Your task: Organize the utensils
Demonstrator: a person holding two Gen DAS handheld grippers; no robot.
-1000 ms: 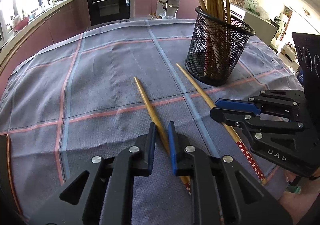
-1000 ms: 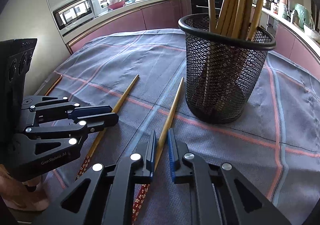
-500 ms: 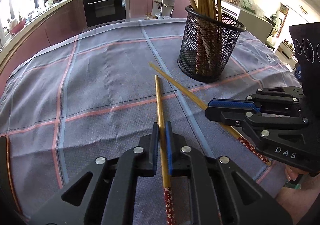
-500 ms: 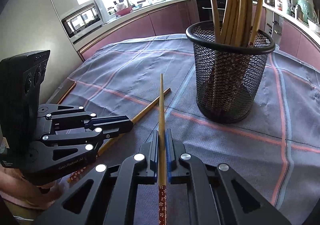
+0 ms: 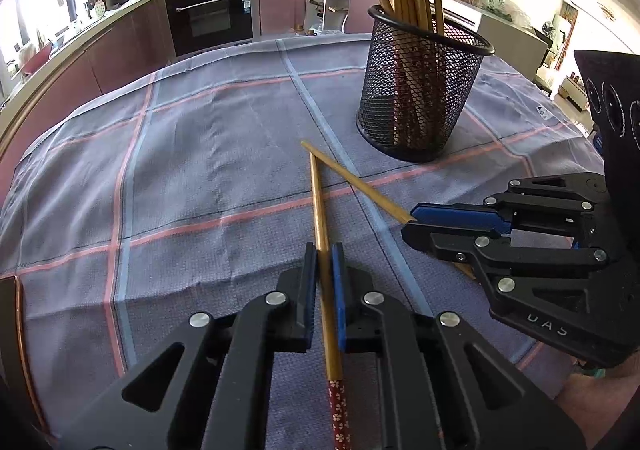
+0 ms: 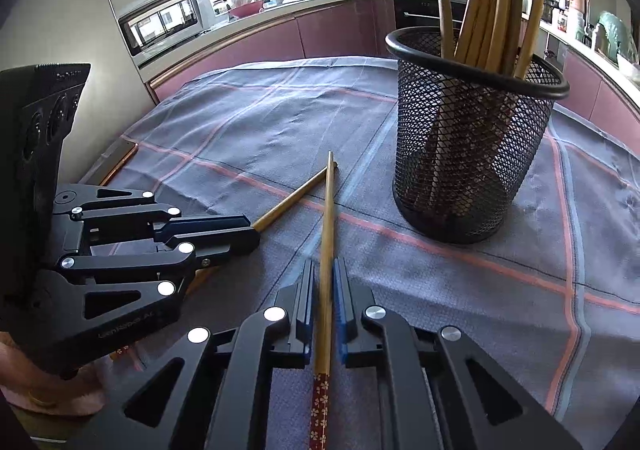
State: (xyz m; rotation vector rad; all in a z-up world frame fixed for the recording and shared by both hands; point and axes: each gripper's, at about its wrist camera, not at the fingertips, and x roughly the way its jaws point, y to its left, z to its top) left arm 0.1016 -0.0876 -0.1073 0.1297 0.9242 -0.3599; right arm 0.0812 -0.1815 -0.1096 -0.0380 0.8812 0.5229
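Two wooden chopsticks with red flowered ends are each held in a gripper. My left gripper [image 5: 324,250] is shut on one chopstick [image 5: 320,201], which points forward over the cloth. My right gripper [image 6: 325,266] is shut on the other chopstick [image 6: 329,209]. In the left wrist view the right gripper [image 5: 410,219] comes in from the right with its chopstick [image 5: 360,181]. In the right wrist view the left gripper [image 6: 252,232] sits at the left with its chopstick [image 6: 292,201]. The two thin tips meet in front of the black mesh cup [image 5: 420,101] [image 6: 468,153], which holds several chopsticks upright.
A grey-blue tablecloth [image 5: 200,169] with pink and blue lines covers the table. Kitchen counters, an oven [image 5: 212,13] and a microwave [image 6: 164,21] stand behind the table. A person's hand [image 6: 40,402] shows under the left gripper.
Both grippers stood open around chopsticks lying on the cloth; they have since shut on them and lifted them. The chopsticks have swung so their tips now meet.
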